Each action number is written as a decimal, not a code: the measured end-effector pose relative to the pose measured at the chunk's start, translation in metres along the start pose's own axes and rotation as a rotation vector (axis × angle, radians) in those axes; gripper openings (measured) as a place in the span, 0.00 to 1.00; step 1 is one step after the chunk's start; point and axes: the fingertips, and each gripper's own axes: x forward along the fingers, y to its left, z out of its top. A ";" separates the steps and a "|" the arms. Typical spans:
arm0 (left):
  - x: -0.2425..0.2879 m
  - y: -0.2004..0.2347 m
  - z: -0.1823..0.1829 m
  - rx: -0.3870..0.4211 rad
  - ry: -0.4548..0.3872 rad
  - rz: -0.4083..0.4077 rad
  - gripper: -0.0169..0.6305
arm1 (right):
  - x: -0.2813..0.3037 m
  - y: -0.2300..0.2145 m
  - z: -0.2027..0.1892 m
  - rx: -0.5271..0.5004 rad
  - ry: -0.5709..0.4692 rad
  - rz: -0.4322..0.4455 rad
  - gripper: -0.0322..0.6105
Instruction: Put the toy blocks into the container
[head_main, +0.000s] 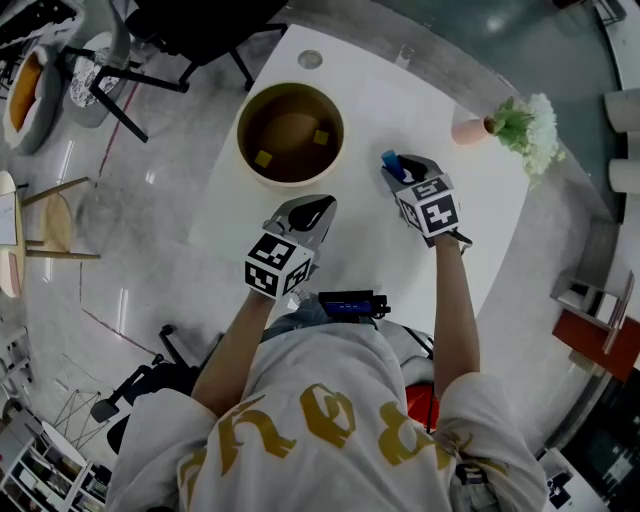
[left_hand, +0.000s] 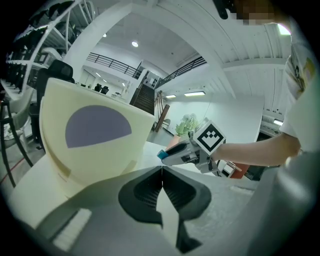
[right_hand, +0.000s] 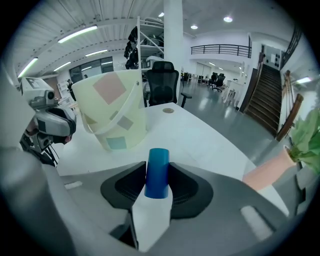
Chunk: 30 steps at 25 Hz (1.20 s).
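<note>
Right gripper view: right gripper (right_hand: 157, 176) clamped on blue block (right_hand: 158, 159), clear of table (right_hand: 200, 135). Left gripper (left_hand: 162, 169) closed, empty, beside container (right_hand: 112, 110). Judged: carrying step. Next: over the rim, then release.

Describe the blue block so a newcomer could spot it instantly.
On the white table, right of the round cream container, find the right gripper. The blue block is clamped between its jaws. It is the only blue piece; the two yellow blocks lie inside the container.
</note>
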 end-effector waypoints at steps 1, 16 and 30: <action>-0.001 0.000 0.001 0.000 -0.003 0.002 0.04 | -0.003 0.001 0.002 0.007 -0.015 -0.008 0.32; -0.021 0.004 0.015 0.008 -0.055 0.041 0.04 | -0.044 0.020 0.041 0.157 -0.252 -0.032 0.32; -0.044 0.007 0.040 0.000 -0.146 0.088 0.04 | -0.073 0.041 0.071 0.214 -0.396 -0.020 0.32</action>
